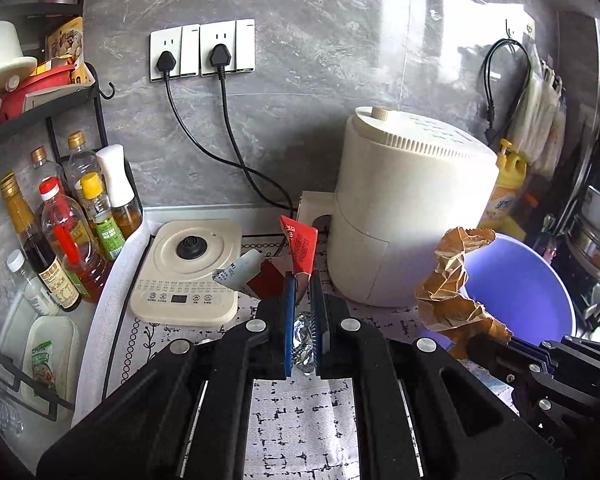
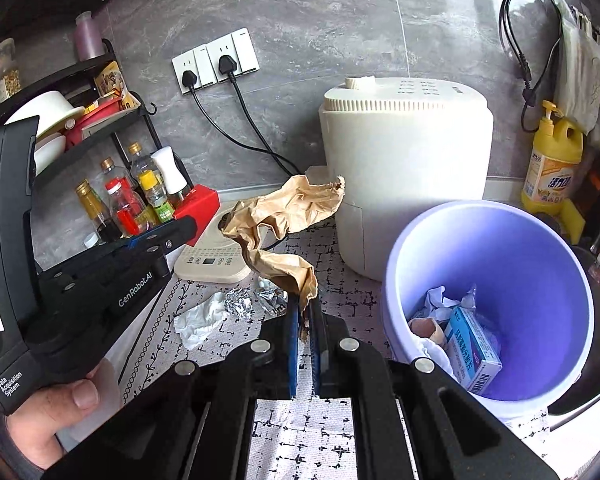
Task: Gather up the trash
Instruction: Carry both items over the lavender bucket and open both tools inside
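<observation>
Two hand-held grippers, each clenched on trash above a kitchen surface.

Left hand-held gripper [image 1: 301, 280]: jaws pinched on a red wrapper [image 1: 300, 248], held off the patterned surface [image 1: 300, 420]. Right hand-held gripper [image 2: 305, 304]: jaws pinched on crumpled brown paper [image 2: 284, 220], held up just left of the purple bin [image 2: 540, 280]. Bin contents: a blue box [image 2: 474, 354], white scraps. On the surface beyond the jaws: white tissue [image 2: 200, 320], foil [image 2: 240, 300]. Farther: kettle base [image 1: 188, 268], white cooker [image 1: 412, 208], bottle rack [image 1: 60, 220], yellow detergent bottle [image 2: 552, 160], wall sockets [image 1: 202, 50].
</observation>
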Demonstrator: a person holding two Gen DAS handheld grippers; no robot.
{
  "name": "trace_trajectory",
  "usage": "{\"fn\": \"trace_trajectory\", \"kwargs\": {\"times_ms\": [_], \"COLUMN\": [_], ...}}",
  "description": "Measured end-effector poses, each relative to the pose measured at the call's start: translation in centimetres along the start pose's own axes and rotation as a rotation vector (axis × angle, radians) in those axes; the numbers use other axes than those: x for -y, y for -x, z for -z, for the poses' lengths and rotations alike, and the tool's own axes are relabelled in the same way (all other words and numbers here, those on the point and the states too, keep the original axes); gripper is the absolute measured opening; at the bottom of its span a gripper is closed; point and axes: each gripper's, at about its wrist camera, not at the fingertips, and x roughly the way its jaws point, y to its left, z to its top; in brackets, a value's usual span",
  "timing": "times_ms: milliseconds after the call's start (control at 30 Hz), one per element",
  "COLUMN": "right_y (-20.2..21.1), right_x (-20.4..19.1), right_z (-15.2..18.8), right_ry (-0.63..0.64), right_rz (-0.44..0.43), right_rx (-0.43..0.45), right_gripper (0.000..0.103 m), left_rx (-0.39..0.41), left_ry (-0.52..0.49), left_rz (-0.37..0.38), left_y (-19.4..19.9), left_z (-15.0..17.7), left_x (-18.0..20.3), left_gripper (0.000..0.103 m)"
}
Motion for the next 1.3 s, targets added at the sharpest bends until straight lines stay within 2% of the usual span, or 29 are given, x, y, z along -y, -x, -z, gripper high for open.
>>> {"fn": "trace_trajectory", "kwargs": {"times_ms": [367,667,700,800,1300], "right_y": [2.8,4.6,4.7,5.2,8.0], "right_x": [5.6,10.1,10.7,12.1,15.6], "right_z": [0.7,1.3,1.5,2.0,3.7], "right_ry": [-0.102,-0.183,-0.195,-0.232,-0.29], "right_rz": [0.125,0.217,0.227,0.244,0.334], "right_rx": [0.03,0.054,0.05,0.052,0.064], "right_gripper": [0.006,0.01,0.013,0.04,0.041], "left_rx": [-0.001,-0.014,-0.015,-0.022,-0.076], "left_ry": [-0.076,-0.126,-0.131,-0.142,-0.211], "left_rz": [0.134,0.214,0.222,0.243,0.372], "left_y": [-1.0,-1.8,-1.9,-2.2,-3.9], "left_z": [-0.6,-0.6,-0.6,-0.6,0.2], "left_x": [6.9,11.5,11.9,13.0,18.8], "left_gripper": [0.008,0.008,0.008,0.008,0.008]}}
